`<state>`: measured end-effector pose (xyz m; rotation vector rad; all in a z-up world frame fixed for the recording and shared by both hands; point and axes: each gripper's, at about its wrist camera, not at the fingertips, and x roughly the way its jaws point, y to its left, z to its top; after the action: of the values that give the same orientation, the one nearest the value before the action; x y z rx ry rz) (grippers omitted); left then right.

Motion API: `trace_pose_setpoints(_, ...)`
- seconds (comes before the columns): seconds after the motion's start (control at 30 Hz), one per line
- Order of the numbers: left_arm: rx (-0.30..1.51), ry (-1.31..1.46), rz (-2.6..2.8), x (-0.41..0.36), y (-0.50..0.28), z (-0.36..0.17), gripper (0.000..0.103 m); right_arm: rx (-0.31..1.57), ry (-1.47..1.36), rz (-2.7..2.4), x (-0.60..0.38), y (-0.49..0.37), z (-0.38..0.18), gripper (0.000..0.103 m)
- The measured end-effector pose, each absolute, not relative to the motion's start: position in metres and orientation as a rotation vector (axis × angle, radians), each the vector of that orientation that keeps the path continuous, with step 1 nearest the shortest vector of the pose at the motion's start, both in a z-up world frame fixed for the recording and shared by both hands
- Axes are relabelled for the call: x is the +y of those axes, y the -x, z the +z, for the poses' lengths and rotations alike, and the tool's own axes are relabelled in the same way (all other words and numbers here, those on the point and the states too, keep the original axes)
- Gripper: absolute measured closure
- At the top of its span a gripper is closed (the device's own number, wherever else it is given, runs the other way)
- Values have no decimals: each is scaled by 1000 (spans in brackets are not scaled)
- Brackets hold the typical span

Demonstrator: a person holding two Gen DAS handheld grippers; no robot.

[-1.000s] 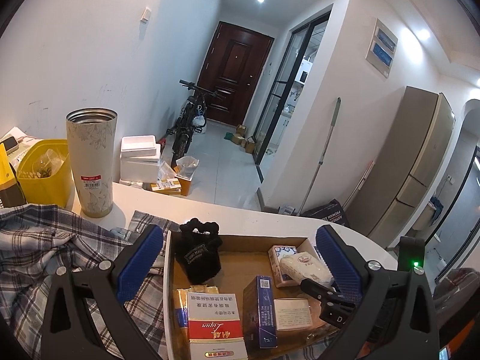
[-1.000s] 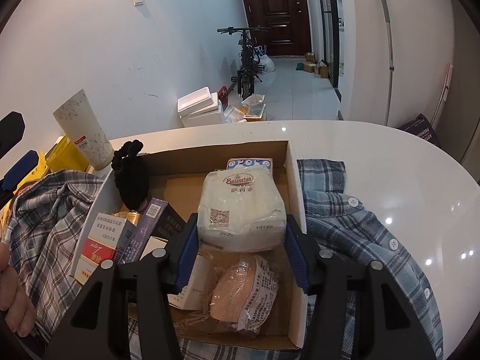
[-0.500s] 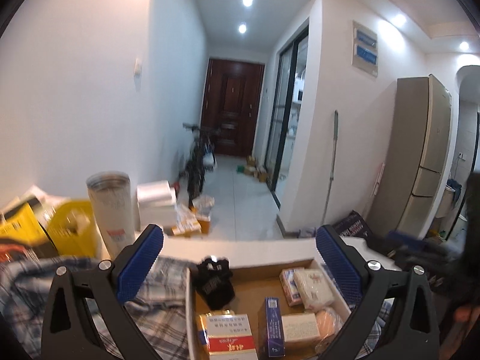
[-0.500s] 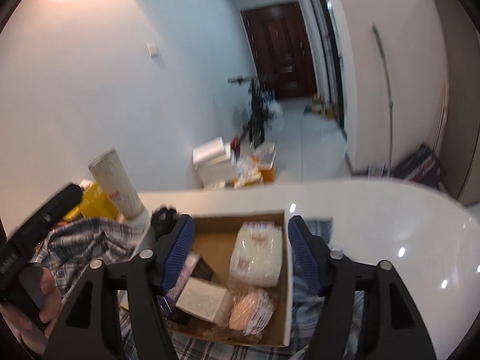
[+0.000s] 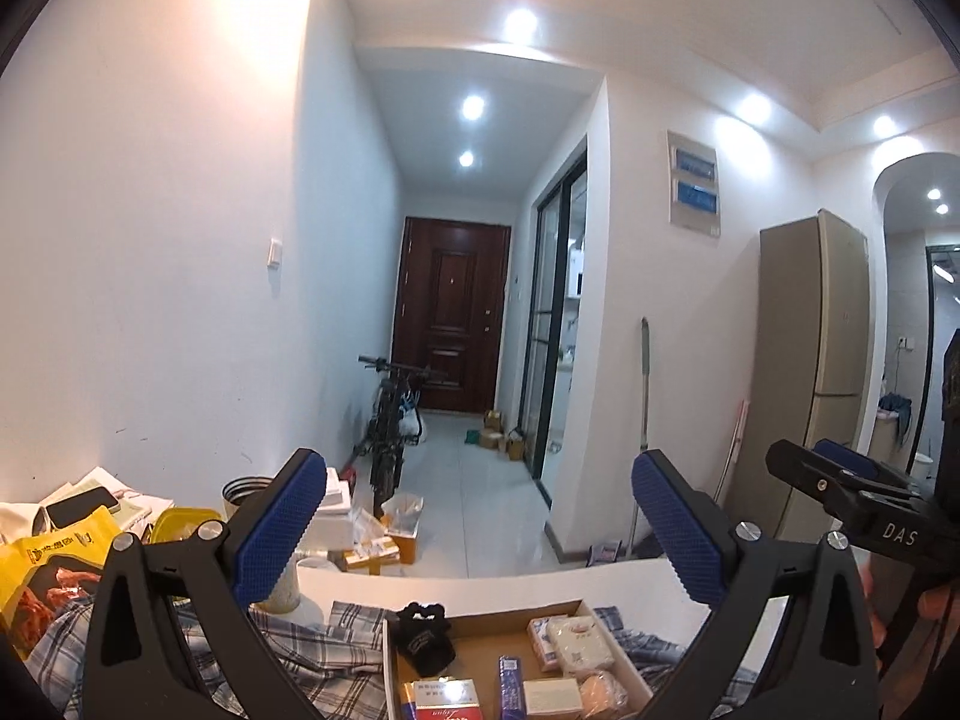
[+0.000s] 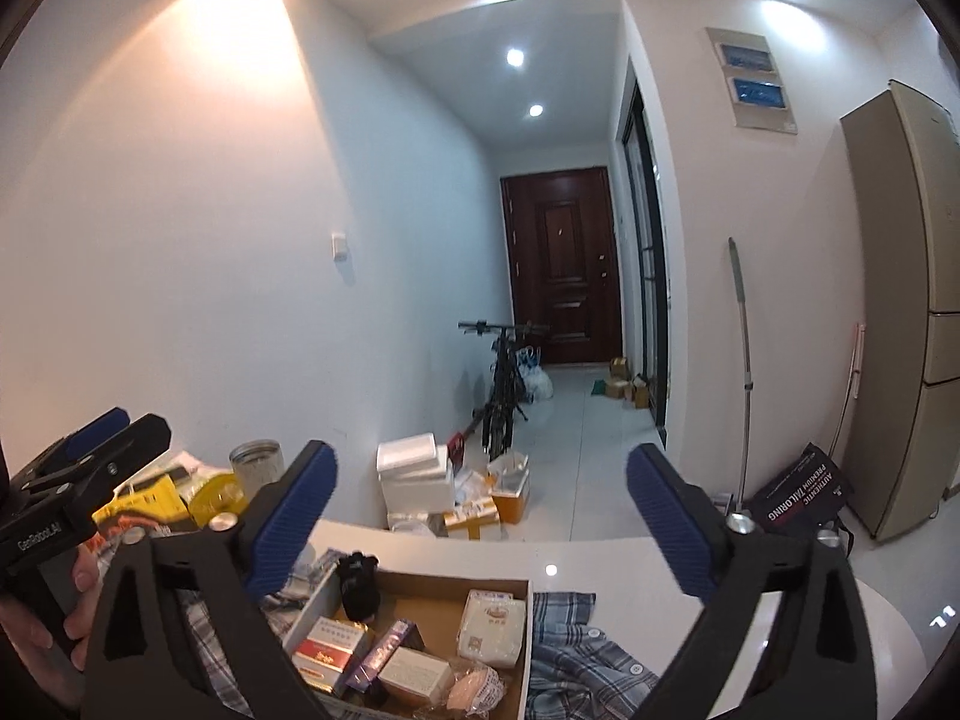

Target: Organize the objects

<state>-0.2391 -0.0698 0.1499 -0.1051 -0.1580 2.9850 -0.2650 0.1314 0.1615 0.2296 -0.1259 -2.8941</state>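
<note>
Clutter fills the lower left of both views: a yellow bag, a tumbler and a plaid shirt spread over the white bench. The cardboard box of packets lies at bottom centre on the shirt. Left gripper fingers stand wide and empty; right gripper fingers are opening with nothing between them, both above the box.
</note>
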Motion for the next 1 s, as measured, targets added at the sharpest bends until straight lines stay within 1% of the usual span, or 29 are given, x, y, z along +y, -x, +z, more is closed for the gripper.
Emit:
trace_pose_setpoints(0.07, -179, 56, 2961, -72, 229, 155, 0, -145, -195, -2894, 134, 259, 166, 0)
trace_pose_setpoints(0.23, -253, -5, 2932, -81, 209, 168, 0, -122, -151, -2898, 133, 250, 176, 0)
trace_pose_setpoints(0.37, -299, -152, 3072, -88, 193, 170, 0, -97, -96, -2917, 135, 243, 181, 0)
trace_pose_setpoints(0.47, -315, -144, 3094, -92, 191, 172, 0, -114, -73, -2939, 138, 237, 185, 0)
trace_pose_setpoints(0.53, -369, -145, 3092, -98, 187, 175, 0, -137, -56, -2932, 140, 233, 187, 0)
trace_pose_setpoints(0.6, -459, -205, 3098, -106, 177, 176, 0, -153, -20, -2963, 142, 226, 190, 0)
trace_pose_setpoints(0.63, -472, -220, 3089, -109, 173, 177, 0, -151, 17, -2995, 142, 221, 192, 0)
trace_pose_setpoints(0.8, -364, -162, 3051, -104, 157, 192, 0, -55, 97, -3029, 134, 194, 207, 0)
trace_pose_setpoints(0.93, -273, -169, 3048, -90, 135, 201, 0, -104, 158, -3011, 136, 166, 219, 0)
trace_pose_setpoints(1.0, -211, -204, 3039, -80, 116, 205, 0, -101, 168, -3004, 136, 153, 224, 0)
